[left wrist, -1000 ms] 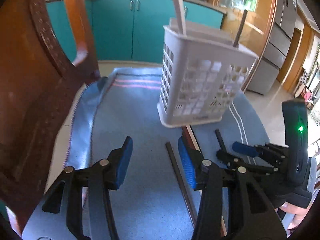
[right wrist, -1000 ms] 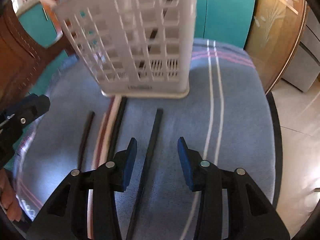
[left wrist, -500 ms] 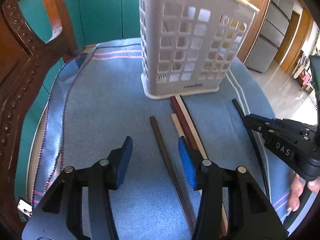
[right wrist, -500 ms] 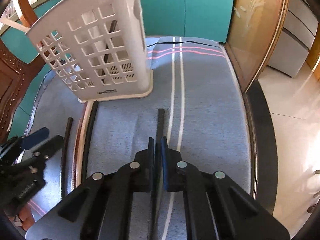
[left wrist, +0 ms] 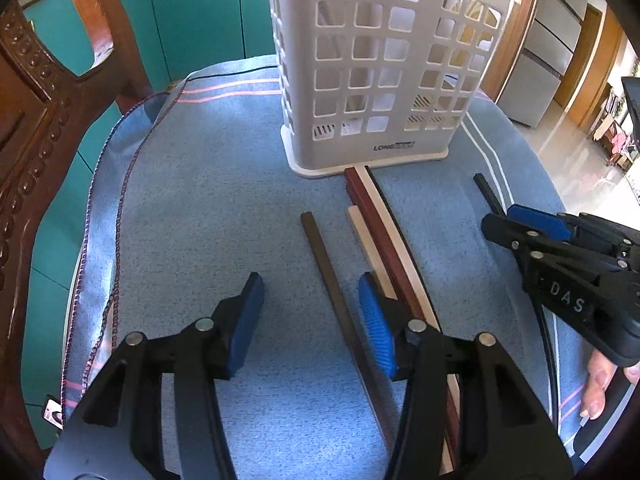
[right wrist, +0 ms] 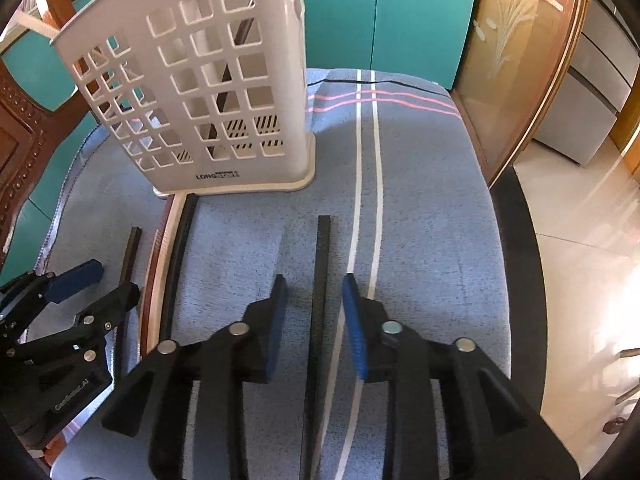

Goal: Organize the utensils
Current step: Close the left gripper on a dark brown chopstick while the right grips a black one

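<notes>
A white slotted utensil basket [left wrist: 380, 64] stands upright on the blue cloth, also in the right wrist view [right wrist: 200, 92], with a dark stick inside. Several chopsticks lie in front of it. My left gripper [left wrist: 310, 314] is open, low over a dark brown chopstick [left wrist: 320, 252] that lies between its fingers. A red, a cream and a thin black chopstick [left wrist: 384, 236] lie just right of it. My right gripper [right wrist: 314, 320] is open astride a black chopstick [right wrist: 322, 264] lying on the cloth, and shows in the left wrist view [left wrist: 560, 264].
A carved wooden chair back [left wrist: 36, 128] rises at the left edge of the cloth. Teal cabinets [right wrist: 384, 12] stand behind. A glass and wood panel [right wrist: 516, 60] stands at the right, with tiled floor [right wrist: 580, 240] below the table's right edge.
My right gripper was shut around the black chopstick half a second ago and now stands open over it. The left gripper has moved closer to the basket and lower over the chopsticks.
</notes>
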The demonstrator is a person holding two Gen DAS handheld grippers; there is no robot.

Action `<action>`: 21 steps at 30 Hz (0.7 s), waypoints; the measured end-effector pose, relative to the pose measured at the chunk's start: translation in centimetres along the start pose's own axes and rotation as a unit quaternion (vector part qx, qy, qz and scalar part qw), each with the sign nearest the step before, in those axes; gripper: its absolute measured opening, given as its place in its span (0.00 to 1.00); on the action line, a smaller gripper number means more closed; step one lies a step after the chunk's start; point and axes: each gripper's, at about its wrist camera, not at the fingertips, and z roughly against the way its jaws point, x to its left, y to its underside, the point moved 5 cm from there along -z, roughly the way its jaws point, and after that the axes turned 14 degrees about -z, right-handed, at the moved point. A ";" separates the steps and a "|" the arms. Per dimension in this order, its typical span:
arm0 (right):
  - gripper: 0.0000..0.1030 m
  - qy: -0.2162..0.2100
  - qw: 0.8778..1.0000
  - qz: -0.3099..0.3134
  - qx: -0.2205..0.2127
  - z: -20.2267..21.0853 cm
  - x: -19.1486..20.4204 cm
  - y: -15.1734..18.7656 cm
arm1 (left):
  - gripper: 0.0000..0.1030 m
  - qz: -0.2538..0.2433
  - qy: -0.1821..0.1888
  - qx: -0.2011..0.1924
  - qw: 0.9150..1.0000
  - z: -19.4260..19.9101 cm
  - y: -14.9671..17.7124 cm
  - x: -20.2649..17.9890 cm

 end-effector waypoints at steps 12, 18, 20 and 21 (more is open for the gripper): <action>0.34 0.024 0.999 0.016 -0.021 -0.1 1.1 0.4 | 0.56 -0.001 -0.006 0.001 1.000 -0.1 -0.3 -0.1; 0.34 0.024 0.999 0.016 -0.021 -0.2 1.2 0.3 | 0.59 0.002 -0.007 0.002 1.000 -0.3 -0.4 0.3; 0.34 0.025 0.999 0.017 -0.021 -0.2 1.2 0.2 | 0.59 0.001 -0.006 0.002 1.000 -0.3 -0.4 0.4; 0.34 0.025 0.999 0.016 -0.021 -0.3 1.2 0.0 | 0.59 0.001 -0.006 0.002 1.000 -0.3 -0.4 0.4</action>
